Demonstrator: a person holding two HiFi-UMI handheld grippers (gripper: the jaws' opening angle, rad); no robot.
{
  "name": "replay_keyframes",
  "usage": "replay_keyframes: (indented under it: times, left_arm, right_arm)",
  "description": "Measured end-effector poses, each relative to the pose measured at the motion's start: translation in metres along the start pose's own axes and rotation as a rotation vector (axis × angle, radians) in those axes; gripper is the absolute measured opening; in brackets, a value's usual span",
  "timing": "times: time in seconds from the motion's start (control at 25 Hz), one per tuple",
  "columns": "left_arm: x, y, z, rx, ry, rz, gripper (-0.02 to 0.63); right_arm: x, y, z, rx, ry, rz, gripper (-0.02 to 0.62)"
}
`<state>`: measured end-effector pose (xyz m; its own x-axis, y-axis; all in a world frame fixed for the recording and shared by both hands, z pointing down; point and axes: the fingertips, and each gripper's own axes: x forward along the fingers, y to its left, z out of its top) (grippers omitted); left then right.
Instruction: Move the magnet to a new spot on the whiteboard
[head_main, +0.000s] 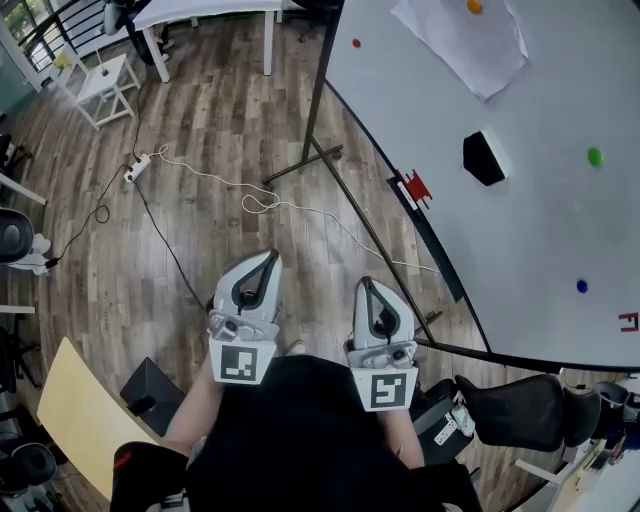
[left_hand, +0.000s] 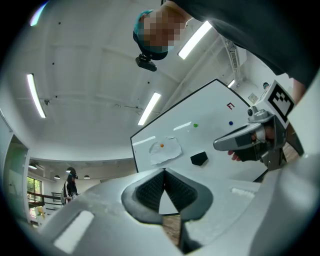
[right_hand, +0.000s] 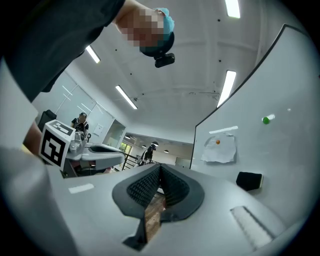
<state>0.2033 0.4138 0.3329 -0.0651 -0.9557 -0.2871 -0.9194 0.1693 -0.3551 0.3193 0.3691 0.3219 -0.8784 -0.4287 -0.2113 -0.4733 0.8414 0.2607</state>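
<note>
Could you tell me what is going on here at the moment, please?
A person stands by the whiteboard, holding the left gripper and the right gripper close to the body, both shut with nothing between the fingers. Neither touches the board yet; the green magnet, blue magnet and black eraser sit there untouched.

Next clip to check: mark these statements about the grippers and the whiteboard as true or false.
1. The left gripper and the right gripper are both shut, with nothing between their jaws. True.
2. An orange magnet sits on a sheet of paper on the whiteboard. True.
3. The left gripper holds the green magnet. False: that magnet is on the whiteboard, apart from both grippers.
4. The black eraser lies on the floor. False: it is on the whiteboard.
</note>
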Motion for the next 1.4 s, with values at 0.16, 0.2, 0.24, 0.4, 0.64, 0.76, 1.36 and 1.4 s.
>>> replay_keyframes:
  times: [0.16, 0.2, 0.24, 0.4, 0.64, 0.76, 1.36, 1.4]
  left_arm:
    - [0.018, 0.041, -0.013, 0.015, -0.017, 0.005, 0.002]
    - [0.022, 0.051, -0.015, 0.022, -0.025, 0.006, 0.002]
    - [0.027, 0.062, -0.018, 0.025, -0.033, 0.009, 0.002]
    - [0.042, 0.101, -0.033, 0.023, -0.045, 0.015, 0.002]
    - [0.047, 0.153, -0.063, 0.009, -0.03, 0.021, 0.002]
    - [0.048, 0.177, -0.074, 0.003, -0.03, 0.024, 0.002]
    - [0.05, 0.225, -0.102, -0.039, -0.049, 0.005, 0.002]
    - [0.052, 0.225, -0.104, -0.039, -0.045, 0.006, 0.002]
  right_arm:
    - [0.043, 0.004, 0.002, -0.034, -0.012, 0.001, 0.002]
    - [0.054, 0.005, 0.002, -0.042, -0.016, 0.0, 0.002]
    - [0.065, 0.007, 0.002, -0.051, -0.018, -0.001, 0.002]
    - [0.104, 0.01, -0.002, -0.057, -0.015, -0.02, 0.002]
    - [0.155, 0.028, -0.014, -0.044, -0.001, -0.038, 0.002]
    - [0.176, 0.041, -0.017, -0.037, 0.001, -0.043, 0.002]
    - [0.215, 0.07, -0.024, -0.067, 0.035, -0.074, 0.002]
    - [0.217, 0.068, -0.026, -0.063, 0.035, -0.076, 0.002]
